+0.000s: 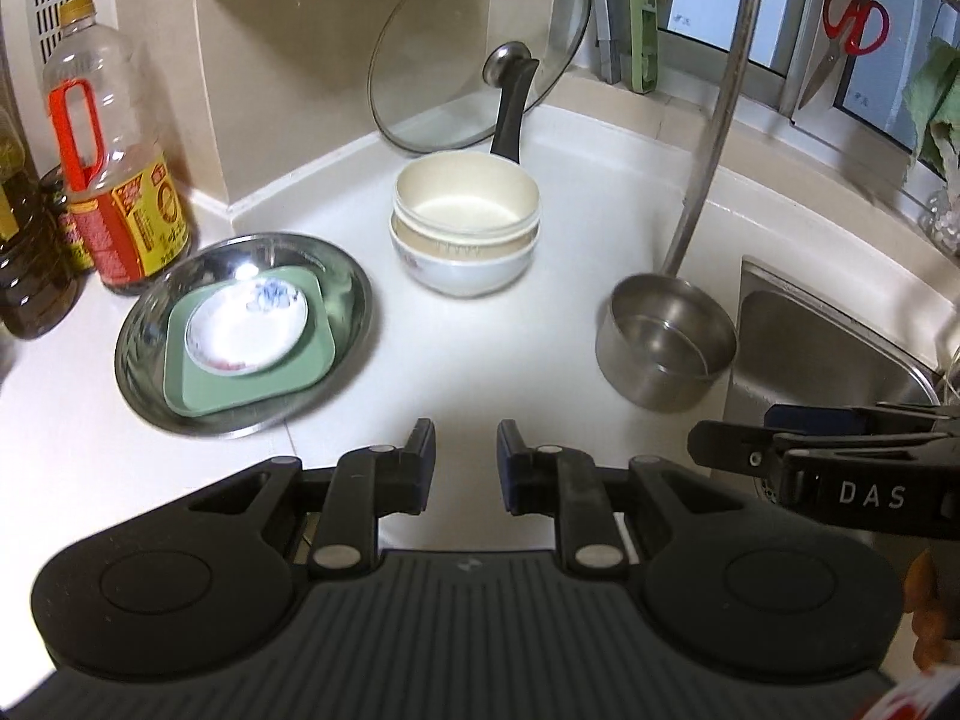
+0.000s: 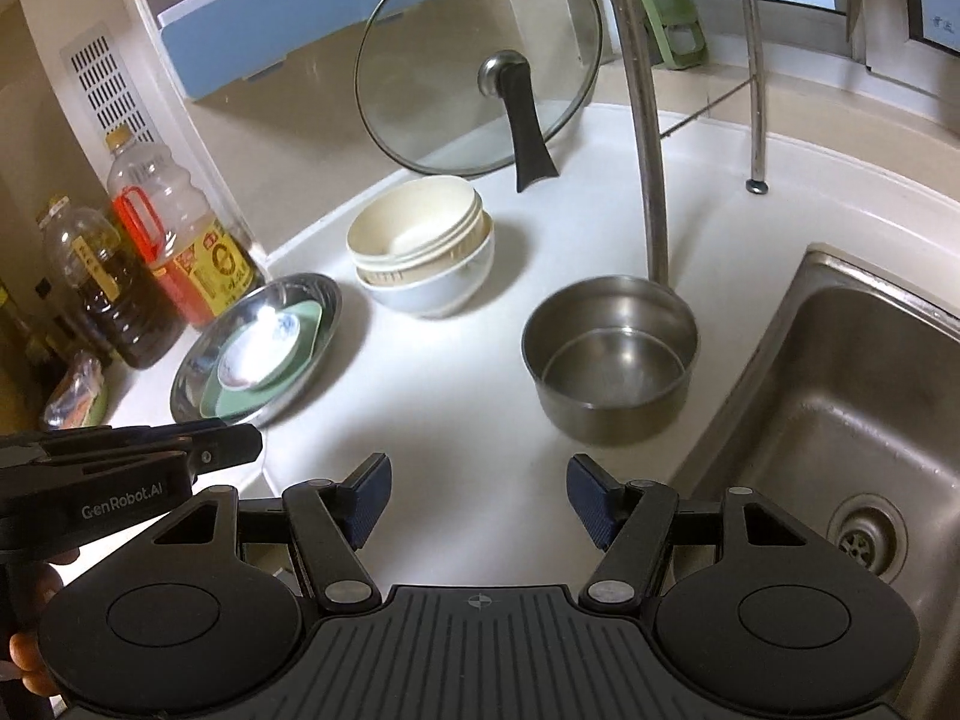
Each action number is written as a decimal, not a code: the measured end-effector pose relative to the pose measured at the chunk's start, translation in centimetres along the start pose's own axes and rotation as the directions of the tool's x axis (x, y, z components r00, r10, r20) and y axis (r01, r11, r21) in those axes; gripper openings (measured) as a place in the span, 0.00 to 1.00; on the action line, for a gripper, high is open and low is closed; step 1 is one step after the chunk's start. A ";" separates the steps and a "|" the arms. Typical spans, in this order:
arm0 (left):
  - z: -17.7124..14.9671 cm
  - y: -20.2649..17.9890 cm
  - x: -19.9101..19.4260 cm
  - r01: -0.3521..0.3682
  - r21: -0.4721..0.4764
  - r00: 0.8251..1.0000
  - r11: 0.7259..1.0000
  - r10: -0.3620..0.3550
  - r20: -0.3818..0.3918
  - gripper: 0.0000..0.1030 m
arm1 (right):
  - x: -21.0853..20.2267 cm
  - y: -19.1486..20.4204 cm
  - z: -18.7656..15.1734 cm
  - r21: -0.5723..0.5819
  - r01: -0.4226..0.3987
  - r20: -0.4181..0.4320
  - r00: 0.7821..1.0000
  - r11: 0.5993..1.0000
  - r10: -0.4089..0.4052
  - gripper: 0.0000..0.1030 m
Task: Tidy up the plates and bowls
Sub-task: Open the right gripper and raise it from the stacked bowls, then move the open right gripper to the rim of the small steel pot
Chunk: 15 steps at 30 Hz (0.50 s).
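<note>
sink [image 2: 828, 372]: biggest thing here, steel, sunk into the counter [image 1: 468, 360] on the right. Looks empty apart from the drain.
steel plate [image 1: 150, 384]: wide and shallow, sits on the counter left of centre, just beside the oil bottles [image 1: 120, 180]. Holds the green tray, which holds the saucer. Probably light but slick, and the thin rim is the only place to pinch. I'd lift the whole stack level or the top pieces will slide.
pot [image 2: 606, 360]: steel, near the sink edge, long handle sticking up toward the back. Nothing in it as far as I can see. Stiff and tough, so grab the wall or the handle.
bowls [image 1: 465, 228]: nested stack in the middle of the counter, cream ones sitting inside a white one with a bit of pattern. The top bowl is empty. The white one looks ceramic, so heavier and chippable; the cream ones look like light plastic, just a guess. Take the top rim, one wall between the jaws.
green tray [image 1: 204, 390]: square with rounded corners, lying in the steel plate. Probably plastic, forgiving.
saucer [image 1: 246, 327]: small, white with blue print, on the tray. Fragile and glossy, so rim grip only.
left gripper [image 1: 466, 450]: jaws a narrow gap apart, nothing in them, above bare counter.
right gripper [image 2: 479, 483]: jaws spread wide, empty, in front of the pot.
</note>
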<state>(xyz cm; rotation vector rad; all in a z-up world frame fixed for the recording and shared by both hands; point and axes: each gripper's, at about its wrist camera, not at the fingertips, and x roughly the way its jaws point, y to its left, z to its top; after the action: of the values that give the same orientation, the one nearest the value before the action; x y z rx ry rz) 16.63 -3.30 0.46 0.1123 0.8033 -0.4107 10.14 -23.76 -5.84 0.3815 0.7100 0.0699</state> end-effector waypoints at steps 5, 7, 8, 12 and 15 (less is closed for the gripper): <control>-1.1 -0.8 -0.8 -0.006 -0.007 1.000 1.000 0.006 -0.009 0.18 | -0.8 -0.1 -1.0 -0.010 0.005 -0.022 1.000 1.000 -0.006 0.63; -1.4 -1.0 -1.0 -0.007 -0.009 1.000 1.000 0.007 -0.009 0.18 | -1.1 -0.2 -1.4 -0.016 0.010 -0.026 1.000 1.000 -0.011 0.63; -1.5 -1.1 -1.1 -0.008 -0.009 1.000 1.000 0.008 -0.010 0.18 | -1.2 -0.3 -1.5 -0.018 0.012 -0.029 1.000 1.000 -0.012 0.63; -2.0 -1.7 -1.4 -0.009 -0.010 1.000 1.000 0.009 -0.013 0.18 | -1.5 -0.7 -2.0 -0.007 0.011 -0.042 0.999 1.000 -0.011 0.63; -2.2 -1.9 -1.4 -0.008 -0.014 1.000 1.000 0.008 -0.017 0.18 | -1.7 -1.1 -2.2 0.003 0.007 -0.052 0.999 1.000 -0.007 0.63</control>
<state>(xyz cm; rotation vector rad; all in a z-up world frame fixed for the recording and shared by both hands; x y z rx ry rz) 13.49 -4.02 0.06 0.1056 0.8224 -0.3970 7.38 -24.43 -6.74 0.3811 0.7630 0.0722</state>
